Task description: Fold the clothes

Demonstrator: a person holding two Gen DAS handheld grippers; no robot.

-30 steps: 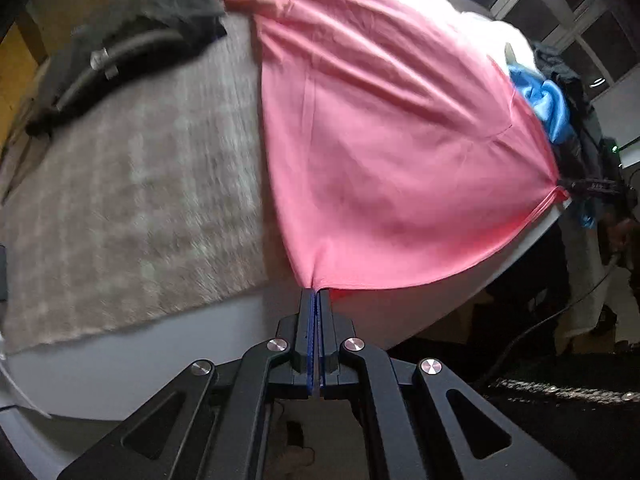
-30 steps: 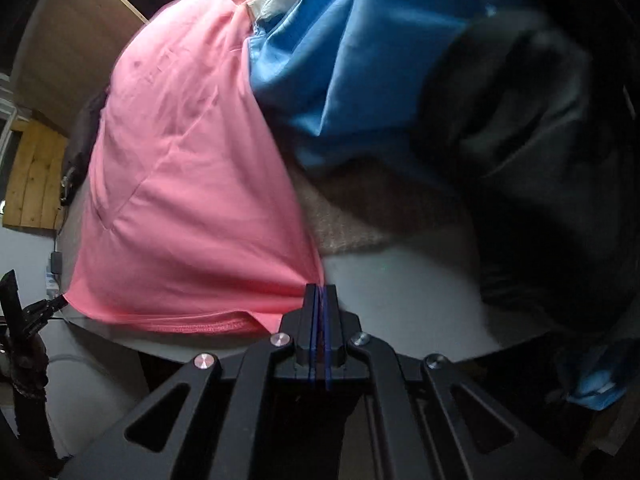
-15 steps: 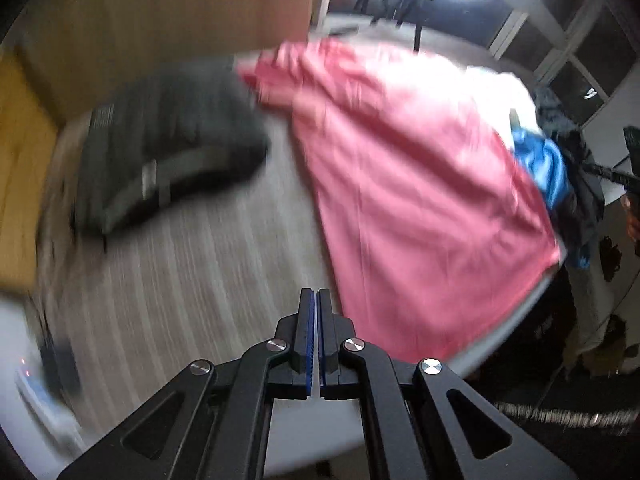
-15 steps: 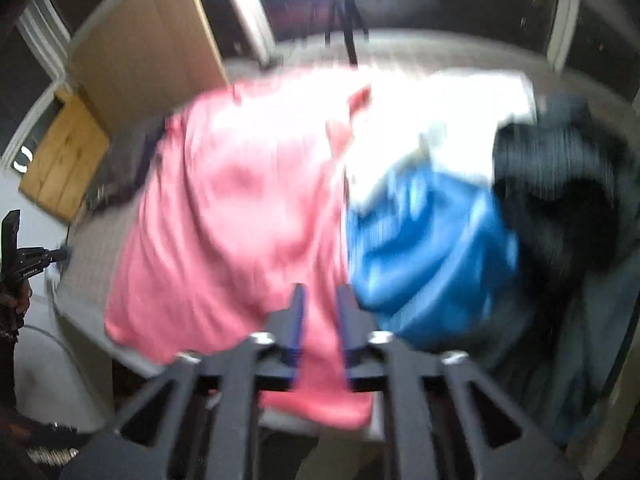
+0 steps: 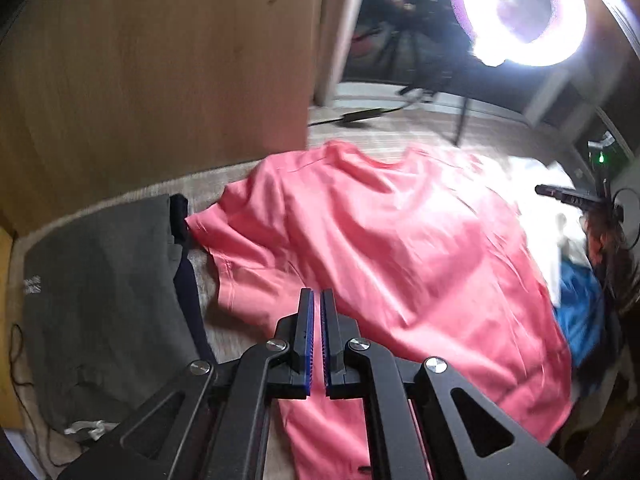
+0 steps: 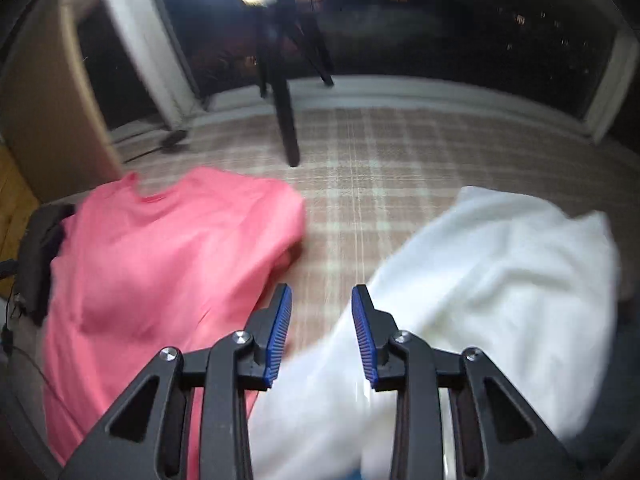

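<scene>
Wooden panel: large, light brown, fills the upper left of the left wrist view. Ring light: glaring white, upper right of the same view, on a dark tripod whose legs stand on the plaid cover. Plaid cover: beige and cream checks, spans the middle of the right wrist view. Window: dark, night outside with small lit points, across the top; white frame at right edge. Black cable: upper centre, blurred.

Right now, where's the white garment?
Right wrist view, right side: the white garment lies on the checked cover, apart from the pink shirt on its left.
</scene>
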